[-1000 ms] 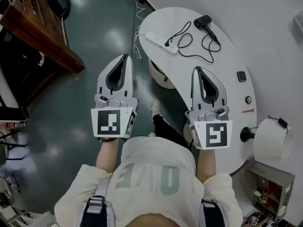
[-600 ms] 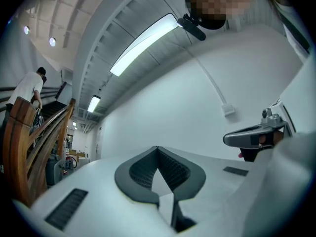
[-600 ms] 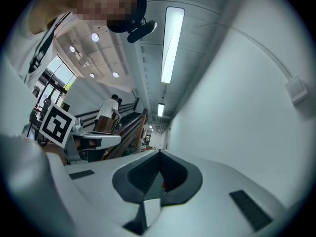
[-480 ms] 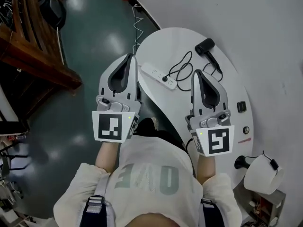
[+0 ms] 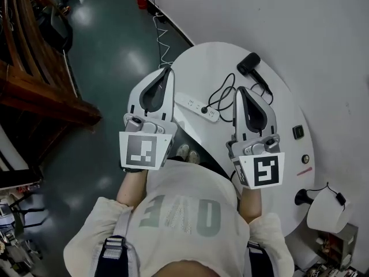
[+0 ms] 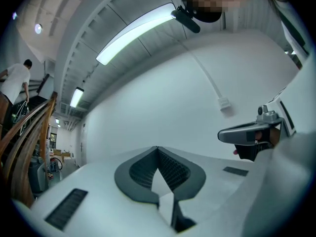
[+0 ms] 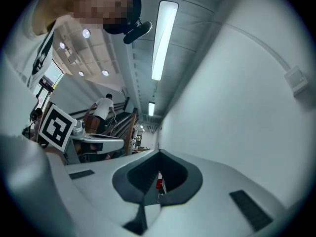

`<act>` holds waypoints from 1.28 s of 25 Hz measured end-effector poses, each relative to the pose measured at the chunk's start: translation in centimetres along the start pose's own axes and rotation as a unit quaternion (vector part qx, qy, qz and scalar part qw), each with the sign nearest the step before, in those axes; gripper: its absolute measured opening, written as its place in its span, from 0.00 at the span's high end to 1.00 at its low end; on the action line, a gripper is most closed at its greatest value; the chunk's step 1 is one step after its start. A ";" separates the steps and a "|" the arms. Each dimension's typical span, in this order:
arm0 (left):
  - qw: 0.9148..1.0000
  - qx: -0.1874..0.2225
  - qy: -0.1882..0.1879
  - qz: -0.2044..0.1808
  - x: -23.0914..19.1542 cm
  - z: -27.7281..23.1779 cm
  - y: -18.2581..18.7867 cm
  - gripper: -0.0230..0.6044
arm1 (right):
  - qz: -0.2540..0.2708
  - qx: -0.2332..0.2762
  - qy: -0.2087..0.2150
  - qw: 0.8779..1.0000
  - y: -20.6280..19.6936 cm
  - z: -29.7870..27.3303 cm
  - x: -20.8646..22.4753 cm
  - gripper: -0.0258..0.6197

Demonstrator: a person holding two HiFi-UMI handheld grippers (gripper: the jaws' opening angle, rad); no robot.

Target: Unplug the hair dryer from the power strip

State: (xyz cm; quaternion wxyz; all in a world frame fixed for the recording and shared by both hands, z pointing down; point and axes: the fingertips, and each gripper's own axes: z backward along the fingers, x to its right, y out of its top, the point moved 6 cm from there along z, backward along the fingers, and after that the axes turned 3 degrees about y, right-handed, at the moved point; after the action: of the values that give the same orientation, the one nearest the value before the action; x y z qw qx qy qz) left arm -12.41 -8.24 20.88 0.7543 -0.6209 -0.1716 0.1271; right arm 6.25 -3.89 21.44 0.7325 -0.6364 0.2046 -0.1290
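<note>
Black hair dryer (image 5: pixel 249 63) (cord (image 5: pixel 214 100) looped), plugged in.

Wooden staircase (image 5: pixel 40 100) stands apart from white table (image 5: pixel 210 59).

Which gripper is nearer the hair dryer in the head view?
The right gripper: its tip lies just below the hair dryer; the left gripper is farther left.

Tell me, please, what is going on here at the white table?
A person holds a hand-held gripper in each hand above a white table. The left hand-held gripper and the right hand-held gripper are both shut and empty. A white power strip lies on the table between them. The black hair dryer lies farther back, its cord looping to the strip. The plug is in the strip, not yet pulled.
</note>
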 end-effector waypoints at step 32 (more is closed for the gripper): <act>0.565 -0.396 -0.606 -0.397 7.6 -3.5 -31.3 0.62 | -0.052 -0.141 -0.071 0.986 -6.8 1.5 0.3 0.96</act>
State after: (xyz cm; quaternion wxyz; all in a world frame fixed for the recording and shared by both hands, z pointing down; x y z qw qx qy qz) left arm -4.68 -14.45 51.77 0.1267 -0.5042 -0.8504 0.0806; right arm 7.67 -3.79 28.29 0.6407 -0.7503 0.1349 -0.0913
